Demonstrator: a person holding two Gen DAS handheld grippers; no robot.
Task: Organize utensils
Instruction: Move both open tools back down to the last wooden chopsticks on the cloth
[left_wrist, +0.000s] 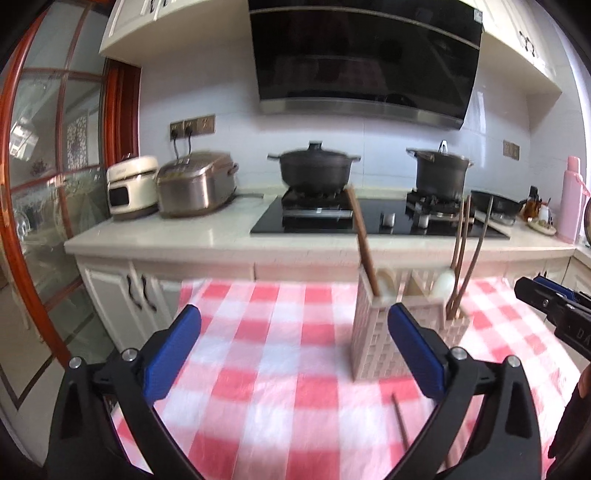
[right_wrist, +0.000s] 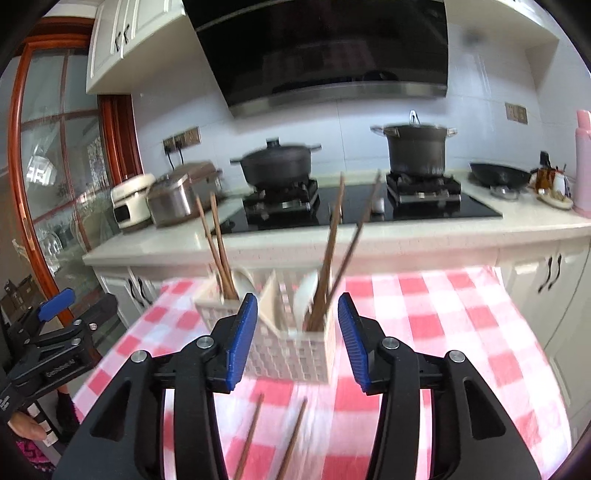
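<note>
A pale lattice utensil holder (right_wrist: 288, 354) with several compartments stands on the red-and-white checked tablecloth (right_wrist: 424, 332). Brown chopsticks (right_wrist: 218, 247) stand in its left compartment beside a white spoon (right_wrist: 242, 282). More chopsticks (right_wrist: 332, 254) and a white spoon (right_wrist: 308, 295) stand in its right compartment. Two loose chopsticks (right_wrist: 273, 439) lie on the cloth in front of it. My right gripper (right_wrist: 297, 341) is open and empty just before the holder. My left gripper (left_wrist: 293, 354) is open and empty, left of the holder (left_wrist: 373, 343). One loose chopstick (left_wrist: 400, 424) lies near it.
Behind the table runs a kitchen counter (left_wrist: 166, 229) with a gas hob, two black pots (left_wrist: 314, 166), a rice cooker (left_wrist: 195, 184), a wok (right_wrist: 498, 173) and a pink flask (left_wrist: 572, 199). A glass door with a red frame (left_wrist: 48, 184) stands at the left.
</note>
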